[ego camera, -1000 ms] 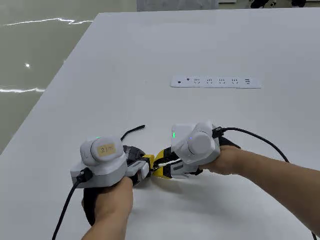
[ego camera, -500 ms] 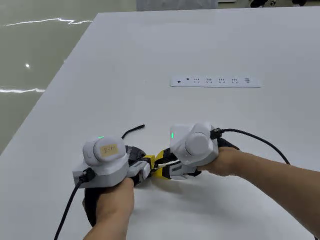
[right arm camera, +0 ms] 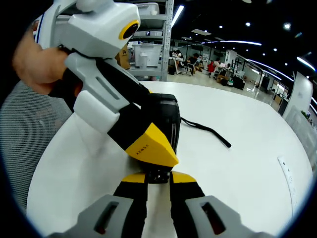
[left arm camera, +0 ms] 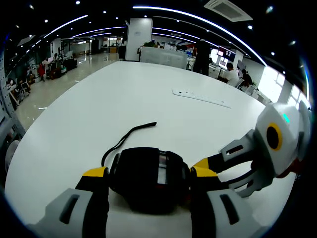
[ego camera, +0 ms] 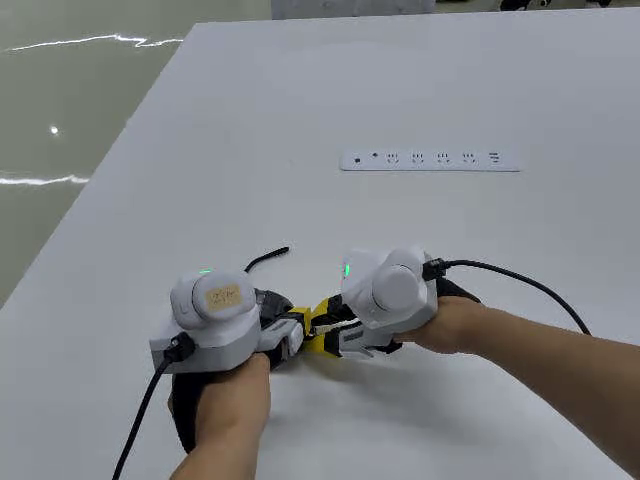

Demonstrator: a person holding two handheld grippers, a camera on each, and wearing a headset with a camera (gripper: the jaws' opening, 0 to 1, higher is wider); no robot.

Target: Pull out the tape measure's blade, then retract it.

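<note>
The black tape measure (left arm camera: 148,179) rests on the white table with my left gripper (left arm camera: 148,173) shut on its body, one yellow-tipped jaw on each side. In the head view the tape measure (ego camera: 271,303) lies between the two grippers, mostly hidden by them. My right gripper (right arm camera: 157,177) faces the case (right arm camera: 163,116) with its jaws nearly together on the small black blade end at the case's mouth. No length of blade shows outside the case. The black wrist strap (ego camera: 265,260) trails away across the table. My right gripper (left arm camera: 265,148) enters the left gripper view from the right.
A white power strip (ego camera: 430,159) lies flat farther up the white table (ego camera: 300,150). A black cable (ego camera: 510,272) runs from the right gripper over the person's forearm. The table's left edge drops to a glossy floor (ego camera: 60,120).
The left gripper has edged slightly right, toward the right gripper. Both grips look unchanged.
</note>
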